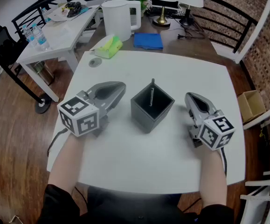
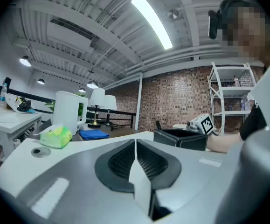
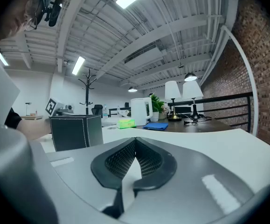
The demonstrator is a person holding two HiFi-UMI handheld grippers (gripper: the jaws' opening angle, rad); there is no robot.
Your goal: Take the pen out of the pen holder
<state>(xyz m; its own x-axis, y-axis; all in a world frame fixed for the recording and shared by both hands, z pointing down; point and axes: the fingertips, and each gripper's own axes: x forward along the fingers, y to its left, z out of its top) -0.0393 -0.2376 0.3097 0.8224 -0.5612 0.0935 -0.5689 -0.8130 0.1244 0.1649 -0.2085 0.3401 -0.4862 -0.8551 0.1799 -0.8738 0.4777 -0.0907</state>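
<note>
my left gripper [image 1: 120,88], grey with a marker cube, sits clenched on nothing, just left of the dark grey square pen holder [image 1: 141,116] in the middle of the white square table [image 1: 186,71]. my right gripper [image 1: 190,97] is clenched and empty too, just right of the holder. neither touches it. the thin grey pen [image 1: 151,93] stands nearly upright inside the holder, its top above the rim. farther off, a green tissue pack [image 1: 108,46] lies at the table's far edge. beyond it, a folded blue cloth [image 1: 148,40] and a white plastic kettle [image 1: 118,18] sit on a brown desk.
</note>
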